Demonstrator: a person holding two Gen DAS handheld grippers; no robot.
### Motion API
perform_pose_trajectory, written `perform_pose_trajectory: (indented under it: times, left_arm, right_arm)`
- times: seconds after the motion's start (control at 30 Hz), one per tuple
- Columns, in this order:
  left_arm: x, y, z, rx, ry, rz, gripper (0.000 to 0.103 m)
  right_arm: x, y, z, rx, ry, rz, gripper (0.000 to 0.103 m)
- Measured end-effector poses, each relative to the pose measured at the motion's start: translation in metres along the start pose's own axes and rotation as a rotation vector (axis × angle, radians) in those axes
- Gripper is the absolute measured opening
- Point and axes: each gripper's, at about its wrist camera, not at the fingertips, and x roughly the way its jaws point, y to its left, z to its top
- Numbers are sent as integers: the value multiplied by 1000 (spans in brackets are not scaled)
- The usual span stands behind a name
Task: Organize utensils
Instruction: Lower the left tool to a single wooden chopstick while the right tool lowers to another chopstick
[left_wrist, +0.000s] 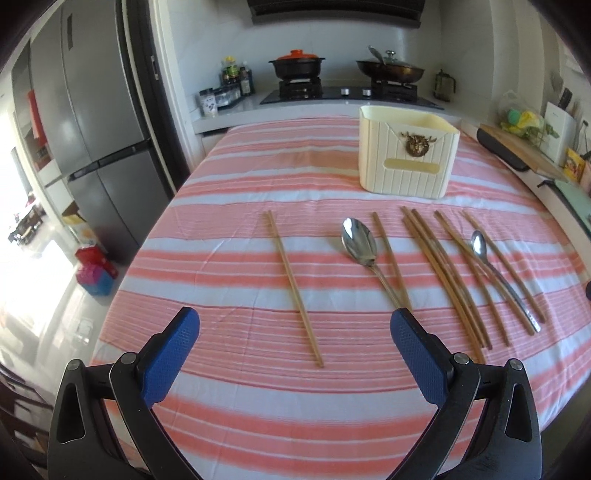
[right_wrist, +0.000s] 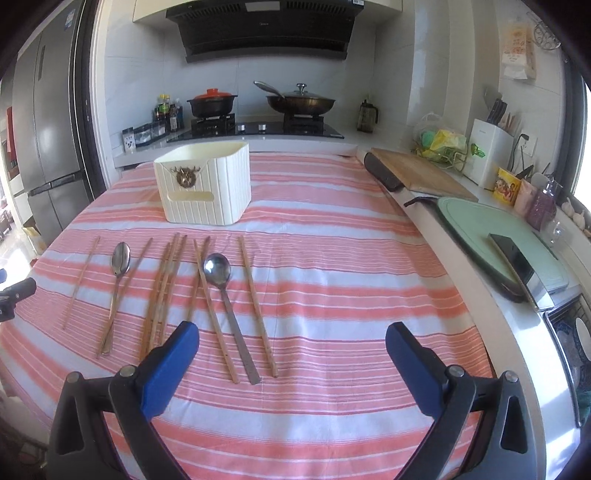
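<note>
Several wooden chopsticks and two metal spoons lie in a row on the striped cloth. A single chopstick (left_wrist: 294, 288) lies leftmost, then a large spoon (left_wrist: 359, 240), a chopstick bundle (left_wrist: 443, 277) and a small spoon (left_wrist: 480, 245). A cream utensil holder (left_wrist: 408, 151) stands behind them. My left gripper (left_wrist: 295, 325) is open and empty above the near end of the single chopstick. In the right wrist view the holder (right_wrist: 205, 184), large spoon (right_wrist: 120, 260) and small spoon (right_wrist: 218, 271) show. My right gripper (right_wrist: 291, 338) is open and empty, near the rightmost chopstick (right_wrist: 257, 306).
The table with pink striped cloth (right_wrist: 332, 258) fills the middle. A counter on the right holds a wooden cutting board (right_wrist: 417, 171), a green board (right_wrist: 506, 229) and a knife block (right_wrist: 489, 151). A stove with pots (left_wrist: 297, 64) stands behind. A fridge (left_wrist: 92, 129) is left.
</note>
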Motion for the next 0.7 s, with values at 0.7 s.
perform_pose_trajectory:
  times: [0.7]
  left_arm:
    - [114,0,12,-155,246,-81,103]
  right_arm:
    - [115,-1,41,-134,201,283,66]
